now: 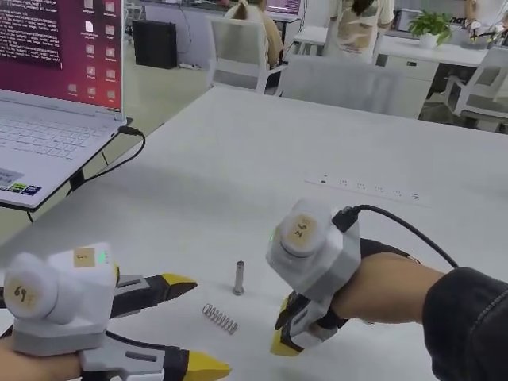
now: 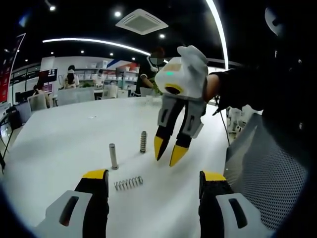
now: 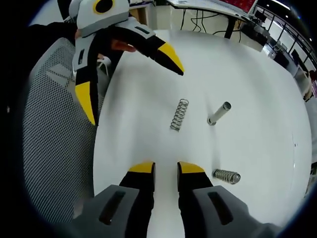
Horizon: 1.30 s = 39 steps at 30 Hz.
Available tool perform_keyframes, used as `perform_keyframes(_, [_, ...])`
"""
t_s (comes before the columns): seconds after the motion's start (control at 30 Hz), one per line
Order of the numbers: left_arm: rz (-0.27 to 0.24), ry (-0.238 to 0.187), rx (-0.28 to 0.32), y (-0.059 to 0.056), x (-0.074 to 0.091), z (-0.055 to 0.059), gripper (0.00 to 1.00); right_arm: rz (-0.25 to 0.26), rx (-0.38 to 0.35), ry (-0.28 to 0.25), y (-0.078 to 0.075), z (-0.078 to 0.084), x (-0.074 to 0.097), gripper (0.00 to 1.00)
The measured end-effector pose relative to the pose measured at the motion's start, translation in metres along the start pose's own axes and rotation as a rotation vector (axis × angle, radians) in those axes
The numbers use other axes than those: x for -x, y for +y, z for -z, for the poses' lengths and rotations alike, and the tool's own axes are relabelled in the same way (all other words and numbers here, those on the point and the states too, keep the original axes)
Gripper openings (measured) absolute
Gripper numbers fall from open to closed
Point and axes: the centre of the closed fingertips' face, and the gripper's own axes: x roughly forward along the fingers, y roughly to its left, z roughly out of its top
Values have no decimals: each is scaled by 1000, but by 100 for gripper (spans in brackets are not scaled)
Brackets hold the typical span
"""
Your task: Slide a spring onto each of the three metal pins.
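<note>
While the loose spring (image 2: 128, 183) lay flat near the bare pin (image 2: 113, 155), left gripper (image 2: 154, 175) gaped wide, empty; right gripper (image 2: 167, 157) was barely parted, also empty. Spring looked light, squishy, roll-prone imo, so I'd have pinched mid-coil, gently.

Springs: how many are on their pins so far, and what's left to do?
Done: one sprung pin stands on the table, its spring already on it. In hand: nothing. The left gripper has its jaws wide open and the right gripper has its jaws narrowly apart, both empty. Left: the loose spring lies beside the bare pin. I make out two pins.
</note>
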Motion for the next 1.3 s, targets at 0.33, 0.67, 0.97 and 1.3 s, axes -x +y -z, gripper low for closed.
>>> perform_keyframes(0.33, [-1,7,1,1,2,3,71,42,-11,-38,-10,-23,-15,15])
perform_keyframes(0.67, [-5,7,7,2,3,6,70,68,-56,-71,-18,-38,-30,16])
perform_keyframes(0.97, [-11,5,8,3,5,6,70,87,-83,-58,-23,-38,-42,15])
perform_keyframes(1.3, [-14,4,9,4,6,7,70,95,-64,-42,-21,-36,-46,12])
